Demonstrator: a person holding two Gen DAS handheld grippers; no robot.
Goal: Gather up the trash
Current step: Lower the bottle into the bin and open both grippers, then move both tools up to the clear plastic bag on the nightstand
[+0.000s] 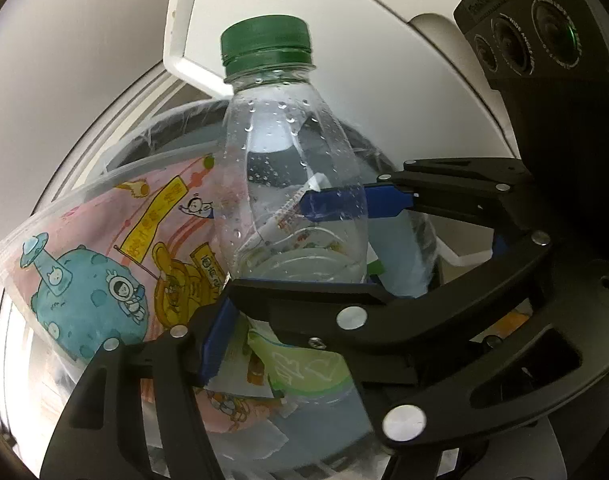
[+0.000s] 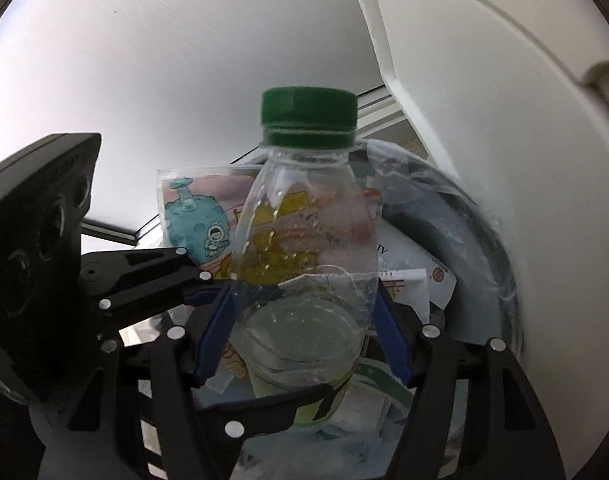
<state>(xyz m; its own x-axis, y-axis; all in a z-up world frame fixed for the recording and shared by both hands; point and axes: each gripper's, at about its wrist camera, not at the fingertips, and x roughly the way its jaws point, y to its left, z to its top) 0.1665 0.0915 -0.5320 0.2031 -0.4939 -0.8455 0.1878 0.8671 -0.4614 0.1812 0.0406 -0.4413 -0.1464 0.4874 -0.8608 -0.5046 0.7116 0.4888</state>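
With the left gripper [image 1: 260, 264] and the right gripper [image 2: 300, 332] both clamped on the clear green-capped plastic bottle [image 2: 300, 264] above the lined, litter-filled bin [image 2: 476, 248] ahead, uneven release could tip it outside.

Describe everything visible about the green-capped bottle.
The bottle is clear, label-free plastic with a ribbed green screw cap, closed. Droplets cling inside, and a little clear liquid seems to sit at its base. It stands roughly upright above the lined bin of wrappers. The right gripper clamps its lower body between blue pads; the left gripper grips it crosswise.
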